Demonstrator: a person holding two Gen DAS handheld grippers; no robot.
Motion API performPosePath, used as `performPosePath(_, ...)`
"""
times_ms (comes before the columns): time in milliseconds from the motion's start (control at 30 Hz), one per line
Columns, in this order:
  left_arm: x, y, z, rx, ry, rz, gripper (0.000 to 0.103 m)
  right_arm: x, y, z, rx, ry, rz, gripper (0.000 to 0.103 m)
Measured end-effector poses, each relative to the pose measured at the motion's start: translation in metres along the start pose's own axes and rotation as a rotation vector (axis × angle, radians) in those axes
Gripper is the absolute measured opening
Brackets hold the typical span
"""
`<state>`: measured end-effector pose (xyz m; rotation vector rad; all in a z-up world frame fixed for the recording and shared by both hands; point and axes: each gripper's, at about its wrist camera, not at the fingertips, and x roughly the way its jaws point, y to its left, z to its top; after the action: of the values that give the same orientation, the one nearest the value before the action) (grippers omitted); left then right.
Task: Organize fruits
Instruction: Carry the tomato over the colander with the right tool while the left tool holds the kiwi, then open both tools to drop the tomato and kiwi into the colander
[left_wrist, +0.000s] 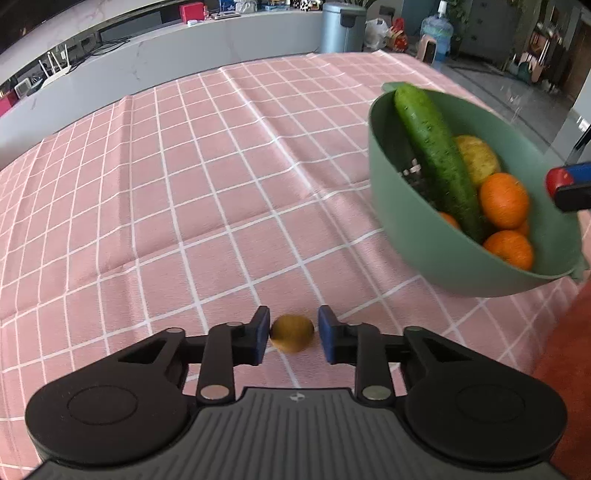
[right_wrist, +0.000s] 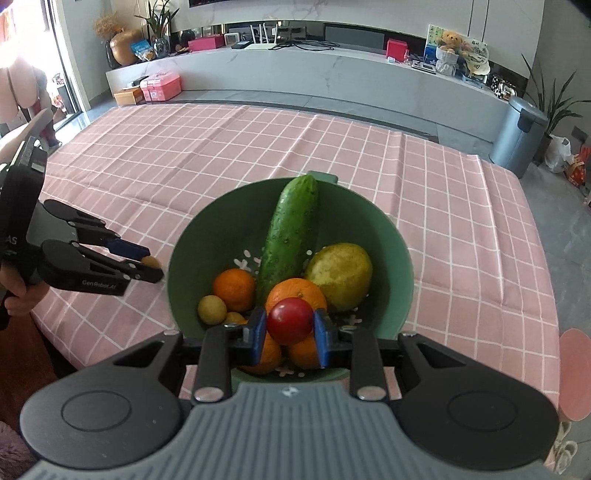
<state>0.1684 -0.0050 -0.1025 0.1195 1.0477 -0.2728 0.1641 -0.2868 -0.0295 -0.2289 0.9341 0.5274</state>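
A green colander bowl (right_wrist: 399, 266) sits on the pink checked tablecloth and holds a cucumber (right_wrist: 291, 229), a yellow-green lemon (right_wrist: 341, 275), several oranges (right_wrist: 234, 288) and small yellow fruits (right_wrist: 211, 309). My right gripper (right_wrist: 290, 322) is shut on a red tomato (right_wrist: 290, 320), held just above the bowl's near side. My left gripper (left_wrist: 292, 332) is open around a small brown-yellow fruit (left_wrist: 291, 332) on the cloth, left of the bowl (left_wrist: 406, 229); a thin gap shows on each side of the fruit. The left gripper also shows in the right wrist view (right_wrist: 146, 264).
The pink tablecloth (left_wrist: 166, 184) covers the table to its far edge. Beyond it stand a grey pedal bin (right_wrist: 517, 136) and a long white counter (right_wrist: 332, 77). A pink round thing (right_wrist: 574, 373) lies at the right edge.
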Motion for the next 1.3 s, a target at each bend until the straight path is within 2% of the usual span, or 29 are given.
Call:
performPosePath(200, -0.003, 0.0, 0.0, -0.01, 0.001, -0.013, 0.026, 0.0, -0.012, 0.002, -0.013, 0.007, -0.034, 0.023)
performPosePath(400, -0.044, -0.006, 0.024, -0.025, -0.1, -0.114, 0.026, 0.01, -0.021, 0.006, -0.08, 0.035, -0.046, 0.023)
performPosePath(567, -0.066, -0.028, 0.054, 0.051, -0.146, -0.196, 0.026, 0.022, -0.025, 0.012, -0.176, 0.063, -0.03, 0.023)
performPosePath(800, -0.04, -0.071, 0.072, 0.185, -0.079, -0.2, 0.026, 0.042, -0.025, 0.015, -0.296, 0.116, -0.035, 0.023)
performPosePath(967, -0.015, -0.087, 0.072, 0.227, -0.015, -0.211, 0.026, 0.05, -0.02, 0.014, -0.365, 0.14, -0.032, 0.024)
performPosePath(1300, 0.002, -0.097, 0.07, 0.263, 0.026, -0.195, 0.027, 0.055, -0.021, 0.01, -0.396, 0.154, -0.036, 0.023)
